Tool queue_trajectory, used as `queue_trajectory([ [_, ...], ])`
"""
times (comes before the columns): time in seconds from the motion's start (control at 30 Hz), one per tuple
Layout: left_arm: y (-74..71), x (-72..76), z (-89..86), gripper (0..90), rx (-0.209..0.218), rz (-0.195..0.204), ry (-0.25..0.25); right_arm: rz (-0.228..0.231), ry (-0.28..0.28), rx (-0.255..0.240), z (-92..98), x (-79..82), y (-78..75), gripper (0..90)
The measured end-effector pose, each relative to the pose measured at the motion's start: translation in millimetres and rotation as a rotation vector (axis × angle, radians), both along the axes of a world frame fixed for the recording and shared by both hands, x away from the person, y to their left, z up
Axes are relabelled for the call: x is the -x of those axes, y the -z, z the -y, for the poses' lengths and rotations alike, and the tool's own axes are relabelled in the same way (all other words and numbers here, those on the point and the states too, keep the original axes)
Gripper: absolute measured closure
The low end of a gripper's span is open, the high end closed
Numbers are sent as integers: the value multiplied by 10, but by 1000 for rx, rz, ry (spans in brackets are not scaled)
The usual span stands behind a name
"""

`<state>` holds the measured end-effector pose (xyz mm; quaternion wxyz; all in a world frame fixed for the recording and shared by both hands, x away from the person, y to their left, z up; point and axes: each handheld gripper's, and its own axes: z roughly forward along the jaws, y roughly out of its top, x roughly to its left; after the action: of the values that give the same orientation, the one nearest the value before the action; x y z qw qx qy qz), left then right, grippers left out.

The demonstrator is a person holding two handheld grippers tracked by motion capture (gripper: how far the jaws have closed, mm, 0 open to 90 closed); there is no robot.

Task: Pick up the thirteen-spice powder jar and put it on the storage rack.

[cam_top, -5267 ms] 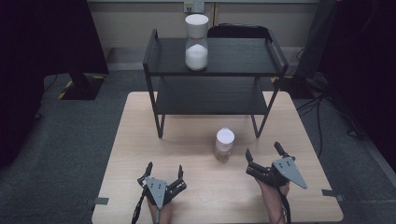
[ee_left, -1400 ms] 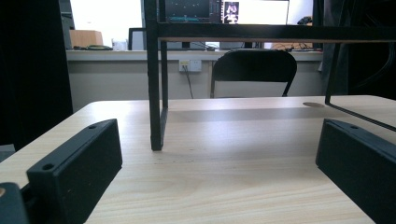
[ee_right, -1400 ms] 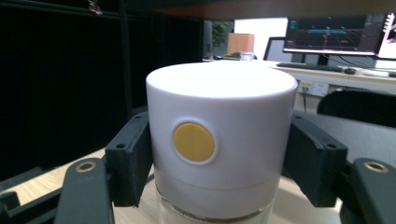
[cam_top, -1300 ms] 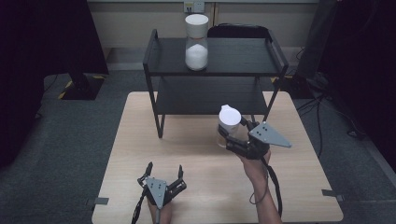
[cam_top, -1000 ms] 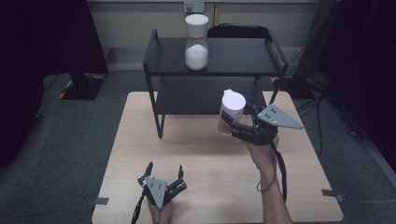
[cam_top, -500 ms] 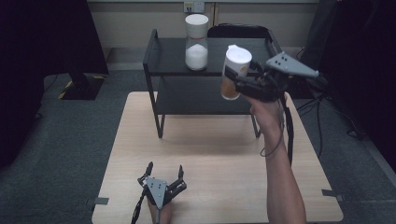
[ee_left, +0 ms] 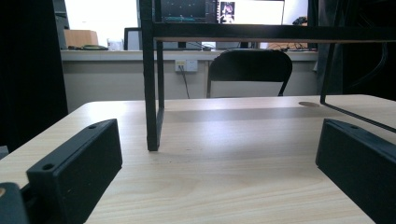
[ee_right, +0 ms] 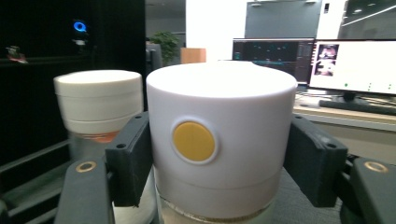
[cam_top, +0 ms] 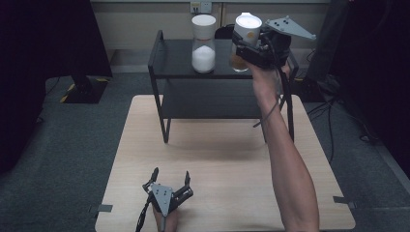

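My right gripper is shut on a clear jar with a white lid and brown contents, held in the air over the right part of the black shelf's top board. In the right gripper view both jaws press the sides of that jar's lid, which bears a yellow dot. A second jar, white-lidded with white powder, stands on the top board to the left of the held one and appears again at the left. My left gripper rests open near the table's front edge, nothing between its jaws.
The black two-level shelf's lower board is bare. The shelf's front leg stands ahead of the left gripper on the wooden table. A black chair sits behind the table. The person's right forearm stretches over the table's right side.
My right gripper has lifted the jar from in front of the shelf up and back, to above the shelf's top board beside the powder jar. The left gripper has stayed put.
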<state>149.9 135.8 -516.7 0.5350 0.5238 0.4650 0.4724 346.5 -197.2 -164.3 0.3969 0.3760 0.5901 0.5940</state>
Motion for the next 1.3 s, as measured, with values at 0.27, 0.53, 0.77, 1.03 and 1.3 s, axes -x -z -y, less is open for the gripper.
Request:
queue_trajectory([
  [0.27, 0, 0, 1, 0, 1, 0, 0, -7, 47, 11, -149, -150, 63, 299],
  [0.53, 1, 0, -1, 0, 1, 0, 1, -16, 47, 26, -183, -229, 84, 299],
  [0.77, 0, 0, -1, 0, 1, 0, 1, -35, 29, 14, -137, -284, 60, 298],
  [1.03, 1, 0, -1, 0, 1, 0, 1, -29, 40, 2, -162, -269, 87, 292],
  [1.3, 1, 0, -1, 0, 1, 0, 1, -29, 34, -42, -115, -234, 90, 30],
])
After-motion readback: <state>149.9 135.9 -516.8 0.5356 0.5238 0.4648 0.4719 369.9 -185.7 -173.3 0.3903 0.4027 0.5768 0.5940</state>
